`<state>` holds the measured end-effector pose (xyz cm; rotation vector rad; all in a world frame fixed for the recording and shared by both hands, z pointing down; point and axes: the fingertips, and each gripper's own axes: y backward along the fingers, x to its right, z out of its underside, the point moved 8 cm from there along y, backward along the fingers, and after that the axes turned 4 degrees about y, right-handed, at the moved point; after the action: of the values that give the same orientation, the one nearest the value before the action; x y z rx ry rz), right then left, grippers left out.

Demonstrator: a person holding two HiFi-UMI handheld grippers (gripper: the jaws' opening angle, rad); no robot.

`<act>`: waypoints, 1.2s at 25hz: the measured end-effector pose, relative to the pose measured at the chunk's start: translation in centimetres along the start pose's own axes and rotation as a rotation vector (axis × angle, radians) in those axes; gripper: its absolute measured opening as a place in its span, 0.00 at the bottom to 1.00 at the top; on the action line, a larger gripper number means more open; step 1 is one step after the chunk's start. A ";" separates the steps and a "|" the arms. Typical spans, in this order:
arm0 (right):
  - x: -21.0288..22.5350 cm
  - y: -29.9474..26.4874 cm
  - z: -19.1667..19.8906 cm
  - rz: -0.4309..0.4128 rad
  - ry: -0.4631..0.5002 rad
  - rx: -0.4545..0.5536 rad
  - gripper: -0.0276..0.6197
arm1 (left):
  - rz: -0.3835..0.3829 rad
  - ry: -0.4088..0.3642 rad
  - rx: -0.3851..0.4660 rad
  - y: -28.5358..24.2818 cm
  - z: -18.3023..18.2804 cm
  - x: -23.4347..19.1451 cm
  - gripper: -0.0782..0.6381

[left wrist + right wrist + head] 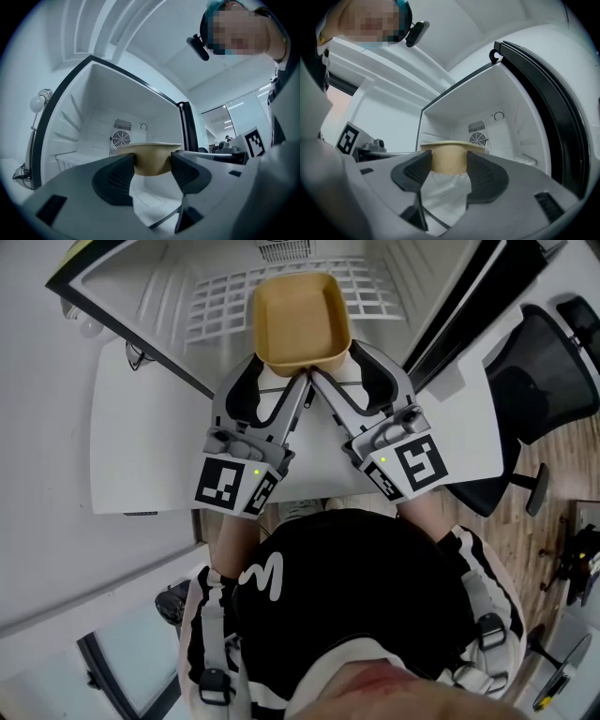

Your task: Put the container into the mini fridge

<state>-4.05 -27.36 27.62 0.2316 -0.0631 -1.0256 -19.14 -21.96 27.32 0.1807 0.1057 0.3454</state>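
Two tongs grip one tan square container between them, at the open mouth of the white mini fridge. Left of the left tongs lies the bare white surface, and just ahead of it runs the fridge's dark door seal. In the left gripper view the left tongs are clenched on the container — its tan wall fills the gap, and both dark ribbed pads touch it. Ahead of these tongs, past the container, a round fan grille and a small dial sit on the fridge's back wall.

From the head view the container lies straight ahead of both tongs, open side up and empty, over the front part of a white wire shelf. Each pair of tongs holds its near edge, the two reaching in side by side and nearly touching at the middle. Whether the container's base rests on the shelf cannot be told.

The right tongs are clamped the same way: in the right gripper view they squeeze the container's wall between both pads, the same dial ahead and to the right. Right of the right tongs a black office chair stands on a wooden floor.
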 end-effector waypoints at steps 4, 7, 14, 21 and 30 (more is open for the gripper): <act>0.2 -0.5 0.1 0.005 -0.001 -0.008 0.42 | 0.004 0.012 0.000 -0.4 0.0 -0.5 0.46; 0.3 -0.9 0.1 0.008 0.000 -0.008 0.42 | 0.004 0.018 0.002 -0.6 0.0 -0.9 0.46; 0.7 -1.8 0.2 0.011 -0.009 -0.016 0.42 | 0.005 0.029 0.000 -1.1 -0.1 -1.8 0.46; 1.0 -2.8 0.3 0.018 -0.008 -0.029 0.42 | 0.008 0.039 -0.008 -1.7 -0.1 -2.7 0.46; 1.9 -3.8 0.5 0.026 -0.022 -0.038 0.42 | 0.009 0.039 -0.016 -2.9 0.0 -3.6 0.46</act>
<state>-6.34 -30.94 27.14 0.1849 -0.0663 -1.0027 -21.54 -25.85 27.00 0.1586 0.1405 0.3585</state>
